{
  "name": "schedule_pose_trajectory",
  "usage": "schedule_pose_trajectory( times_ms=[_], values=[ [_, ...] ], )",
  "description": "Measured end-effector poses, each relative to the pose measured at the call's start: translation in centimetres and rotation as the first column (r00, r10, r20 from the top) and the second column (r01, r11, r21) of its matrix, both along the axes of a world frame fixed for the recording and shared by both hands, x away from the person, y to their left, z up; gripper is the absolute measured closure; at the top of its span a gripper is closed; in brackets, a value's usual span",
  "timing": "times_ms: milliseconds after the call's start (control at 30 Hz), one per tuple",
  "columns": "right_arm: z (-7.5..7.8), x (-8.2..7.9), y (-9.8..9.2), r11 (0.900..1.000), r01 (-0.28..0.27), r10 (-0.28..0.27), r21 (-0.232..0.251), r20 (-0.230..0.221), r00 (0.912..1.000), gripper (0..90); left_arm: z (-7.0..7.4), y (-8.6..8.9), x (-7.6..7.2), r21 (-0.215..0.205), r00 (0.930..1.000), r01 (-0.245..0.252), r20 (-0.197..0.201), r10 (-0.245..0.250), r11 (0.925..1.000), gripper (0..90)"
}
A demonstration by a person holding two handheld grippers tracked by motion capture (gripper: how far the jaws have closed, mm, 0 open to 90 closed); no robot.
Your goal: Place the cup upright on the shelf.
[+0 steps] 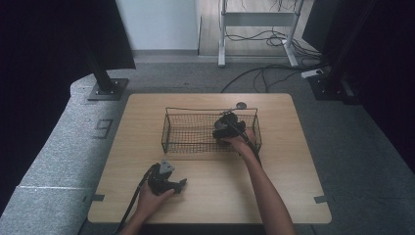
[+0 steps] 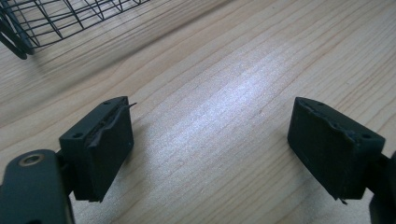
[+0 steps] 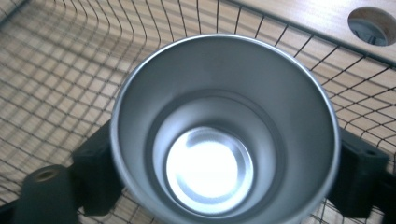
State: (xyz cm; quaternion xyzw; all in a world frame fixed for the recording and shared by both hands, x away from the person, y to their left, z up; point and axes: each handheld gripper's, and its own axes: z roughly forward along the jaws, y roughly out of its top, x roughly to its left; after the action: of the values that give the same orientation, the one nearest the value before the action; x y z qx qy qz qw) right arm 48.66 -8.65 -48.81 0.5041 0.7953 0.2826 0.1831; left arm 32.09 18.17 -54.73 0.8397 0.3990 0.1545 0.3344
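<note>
Right gripper view: shiny, empty steel cup (image 3: 224, 135), upright in wire basket (image 3: 60, 70).

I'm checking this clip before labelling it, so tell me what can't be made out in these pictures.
- Metal cup: its outer wall and base are hidden by its own rim in the right gripper view.
- Right gripper: whether the pads press the cup is hidden behind the cup.
- Wire basket: cut off by the top edge in the left gripper view.
</note>
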Motion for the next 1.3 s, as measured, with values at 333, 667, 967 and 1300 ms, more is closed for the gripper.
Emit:
schedule_pose_trajectory(
  times_ms=[333, 667, 967, 1300],
  values=[
    [0.2, -0.2, -0.3, 1.000, -0.024, 0.024, 0.002, -0.008, 0.9997, 11.8, 0.0, 0.0, 0.0, 0.000, 1.0000, 0.000, 0.000, 0.000, 1.0000, 14.2],
    [0.9, -0.5, -0.5, 0.998, 0.012, -0.013, 0.059, 0.018, 0.9998, 11.8, 0.0, 0.0, 0.0, 0.001, 1.0000, 0.000, 0.000, 0.000, 1.0000, 14.1],
    [1.5, -1.3, -0.9, 0.991, 0.034, -0.044, 0.127, 0.077, 0.9961, 9.5, 0.0, 0.0, 0.0, 0.000, 1.0000, 0.000, 0.000, 0.000, 1.0000, 14.2],
    [2.3, -2.3, -1.4, 0.984, 0.055, -0.078, 0.171, 0.131, 0.9884, 8.1, 0.0, 0.0, 0.0, 0.001, 1.0000, 0.000, -0.001, 0.000, 1.0000, 14.2]
  ],
)
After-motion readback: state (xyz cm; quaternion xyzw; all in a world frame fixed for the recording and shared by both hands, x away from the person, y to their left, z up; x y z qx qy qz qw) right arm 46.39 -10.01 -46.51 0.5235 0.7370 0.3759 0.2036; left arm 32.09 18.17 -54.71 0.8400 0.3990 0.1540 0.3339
